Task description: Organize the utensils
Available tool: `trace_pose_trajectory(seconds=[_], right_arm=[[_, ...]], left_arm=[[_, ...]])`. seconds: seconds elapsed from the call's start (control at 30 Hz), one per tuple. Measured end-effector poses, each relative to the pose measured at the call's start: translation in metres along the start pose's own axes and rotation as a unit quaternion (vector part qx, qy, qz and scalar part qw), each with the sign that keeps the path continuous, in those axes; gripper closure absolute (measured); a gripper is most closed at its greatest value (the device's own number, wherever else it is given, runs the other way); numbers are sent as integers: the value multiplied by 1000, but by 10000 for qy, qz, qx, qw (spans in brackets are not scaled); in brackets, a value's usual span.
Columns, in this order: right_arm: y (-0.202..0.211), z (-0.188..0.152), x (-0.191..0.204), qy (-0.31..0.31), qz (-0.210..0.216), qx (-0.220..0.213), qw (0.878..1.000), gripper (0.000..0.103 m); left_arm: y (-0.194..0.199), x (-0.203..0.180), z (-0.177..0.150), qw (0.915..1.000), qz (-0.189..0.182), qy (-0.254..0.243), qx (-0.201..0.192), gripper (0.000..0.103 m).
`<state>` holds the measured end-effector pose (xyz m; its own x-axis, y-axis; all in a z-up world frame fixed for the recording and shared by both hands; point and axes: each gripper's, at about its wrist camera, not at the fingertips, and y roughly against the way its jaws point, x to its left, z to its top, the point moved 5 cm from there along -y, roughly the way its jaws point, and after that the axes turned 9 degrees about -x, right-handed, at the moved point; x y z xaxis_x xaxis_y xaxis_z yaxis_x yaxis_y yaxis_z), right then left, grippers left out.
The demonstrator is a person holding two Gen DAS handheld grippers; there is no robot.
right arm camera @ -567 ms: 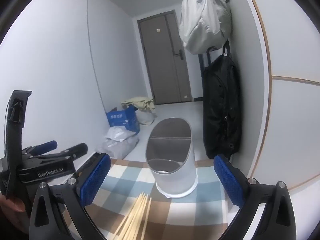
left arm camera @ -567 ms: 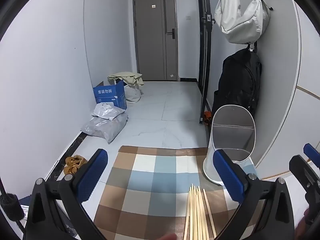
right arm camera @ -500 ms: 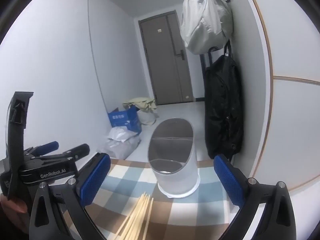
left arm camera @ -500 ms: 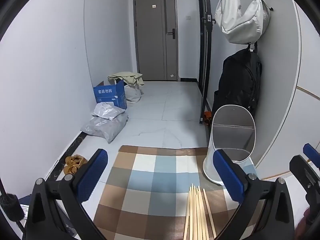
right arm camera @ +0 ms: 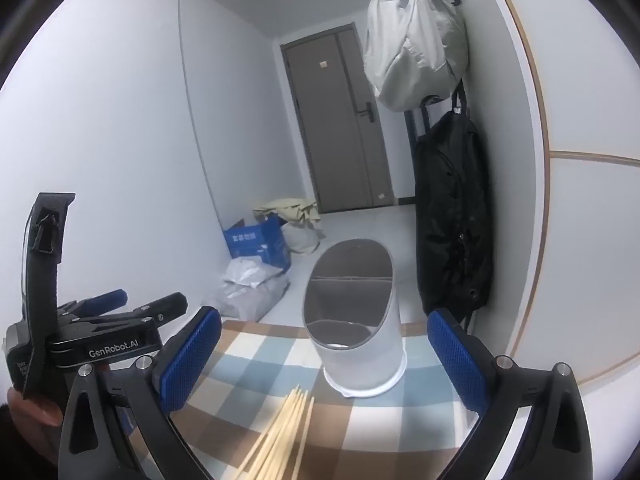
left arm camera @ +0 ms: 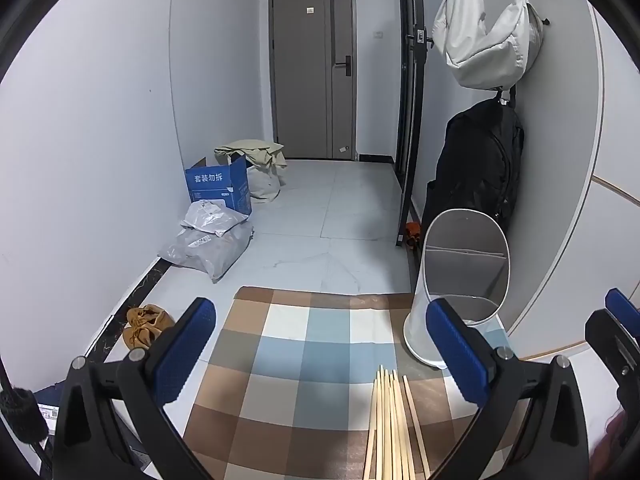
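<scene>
Several pale wooden chopsticks (left arm camera: 390, 420) lie side by side on a checked cloth (left arm camera: 304, 356), pointing away from me; they also show in the right wrist view (right arm camera: 286, 428). A white oval utensil holder (left arm camera: 460, 280) with a divider stands upright on the cloth's far right, also in the right wrist view (right arm camera: 356, 320). My left gripper (left arm camera: 320, 352) is open and empty above the cloth, chopsticks between its blue pads. My right gripper (right arm camera: 324, 356) is open and empty, with the holder just ahead. The left gripper shows at the left in the right wrist view (right arm camera: 100, 328).
A white wall panel (left arm camera: 580, 240) runs close on the right. A black backpack (left arm camera: 476, 176) and a white bag (left arm camera: 484, 36) hang there. On the floor beyond lie a blue box (left arm camera: 218, 186), grey parcels (left arm camera: 208, 240) and tan shoes (left arm camera: 144, 324).
The right gripper's view has shifted slightly, so the holder and chopsticks sit a little further right in it. The left gripper has not visibly moved.
</scene>
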<state>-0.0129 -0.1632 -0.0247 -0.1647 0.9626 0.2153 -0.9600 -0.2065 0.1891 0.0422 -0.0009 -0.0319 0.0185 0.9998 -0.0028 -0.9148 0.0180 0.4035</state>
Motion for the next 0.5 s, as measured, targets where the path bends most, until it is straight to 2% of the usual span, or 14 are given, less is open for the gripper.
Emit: trace_pose_trajectory(seconds=[0.5], right_arm=[[2, 0, -3, -2, -53, -31, 10000, 0]], left_arm=[[3, -6, 0, 10000, -43, 11, 6, 1]])
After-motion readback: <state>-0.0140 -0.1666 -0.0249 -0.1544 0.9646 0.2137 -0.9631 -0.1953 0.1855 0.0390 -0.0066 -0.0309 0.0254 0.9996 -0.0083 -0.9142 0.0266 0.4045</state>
